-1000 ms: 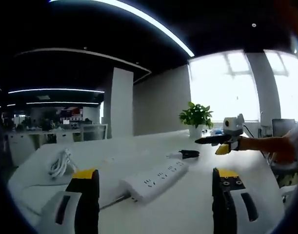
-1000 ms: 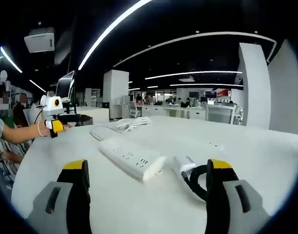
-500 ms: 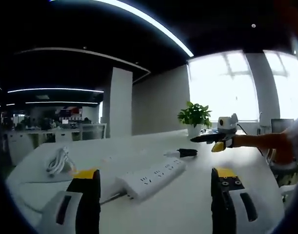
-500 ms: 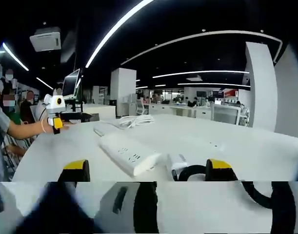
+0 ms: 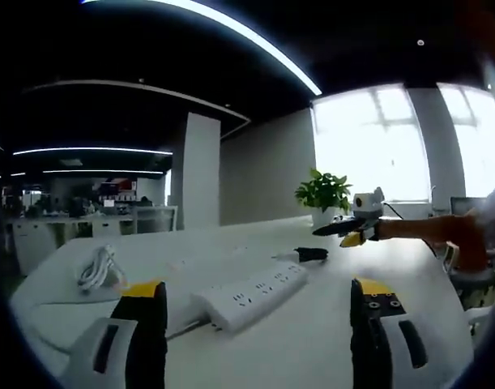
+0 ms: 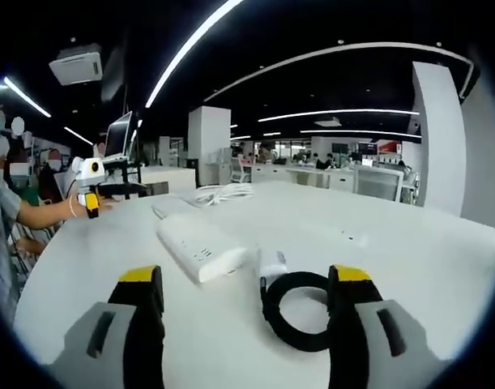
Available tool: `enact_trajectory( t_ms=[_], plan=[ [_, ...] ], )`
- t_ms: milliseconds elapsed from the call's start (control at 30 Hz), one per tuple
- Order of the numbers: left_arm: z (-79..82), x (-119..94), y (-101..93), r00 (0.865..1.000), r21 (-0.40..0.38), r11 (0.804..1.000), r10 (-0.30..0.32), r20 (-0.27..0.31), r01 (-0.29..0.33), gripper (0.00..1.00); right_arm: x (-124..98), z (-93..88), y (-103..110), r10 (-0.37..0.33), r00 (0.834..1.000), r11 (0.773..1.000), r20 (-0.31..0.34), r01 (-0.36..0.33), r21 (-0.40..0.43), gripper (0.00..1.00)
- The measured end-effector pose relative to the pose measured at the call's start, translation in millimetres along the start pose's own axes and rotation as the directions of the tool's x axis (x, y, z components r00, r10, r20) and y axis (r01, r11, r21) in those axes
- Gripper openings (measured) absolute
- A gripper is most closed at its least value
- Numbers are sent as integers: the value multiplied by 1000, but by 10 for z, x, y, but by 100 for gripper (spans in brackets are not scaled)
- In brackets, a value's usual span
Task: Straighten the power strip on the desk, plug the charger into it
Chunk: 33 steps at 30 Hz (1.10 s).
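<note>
Right gripper (image 6: pixel 241 284) hovers, fingers apart, charger (image 6: pixel 272 263) between fingertips; power strip (image 6: pixel 201 246) just beyond left finger. Left gripper (image 5: pixel 258 301) fingers apart too. Best: close squarely on charger body, clear of cable loop (image 6: pixel 300 308).

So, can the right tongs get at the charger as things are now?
Probably yes: the right tongs are open, the charger lies just ahead between them on the desk, with nothing in between.

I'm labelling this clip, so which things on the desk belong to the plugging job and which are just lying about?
Belong to the job:
power strip
charger with its coiled black cable

Just lying about:
bundle of white cable
potted plant
monitor
</note>
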<state>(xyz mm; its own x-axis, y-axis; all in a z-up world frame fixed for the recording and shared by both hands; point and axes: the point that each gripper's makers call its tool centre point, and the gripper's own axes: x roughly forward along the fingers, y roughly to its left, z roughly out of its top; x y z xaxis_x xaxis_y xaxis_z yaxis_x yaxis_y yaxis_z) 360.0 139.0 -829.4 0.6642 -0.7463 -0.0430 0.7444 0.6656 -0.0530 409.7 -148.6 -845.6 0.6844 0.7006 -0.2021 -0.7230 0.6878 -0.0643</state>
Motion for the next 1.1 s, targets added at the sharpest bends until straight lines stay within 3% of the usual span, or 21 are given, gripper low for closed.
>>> enact_trajectory(
  t_ms=[467,767,1100],
  plan=[
    [3,9,-8,1000,11,1000,-1,-3,1,96,-2,-141,-179,11,996,999,-84,-8,45,65],
    [-9,7,-30,1000,8,1000,-8,-4,8,95,-34,-272,-189,30,983,1000,-181,-29,10,57],
    [-33,12,-37,1000,10,1000,-8,-10,8,95,-10,-280,-174,33,970,999,-243,-41,-28,47]
  ],
)
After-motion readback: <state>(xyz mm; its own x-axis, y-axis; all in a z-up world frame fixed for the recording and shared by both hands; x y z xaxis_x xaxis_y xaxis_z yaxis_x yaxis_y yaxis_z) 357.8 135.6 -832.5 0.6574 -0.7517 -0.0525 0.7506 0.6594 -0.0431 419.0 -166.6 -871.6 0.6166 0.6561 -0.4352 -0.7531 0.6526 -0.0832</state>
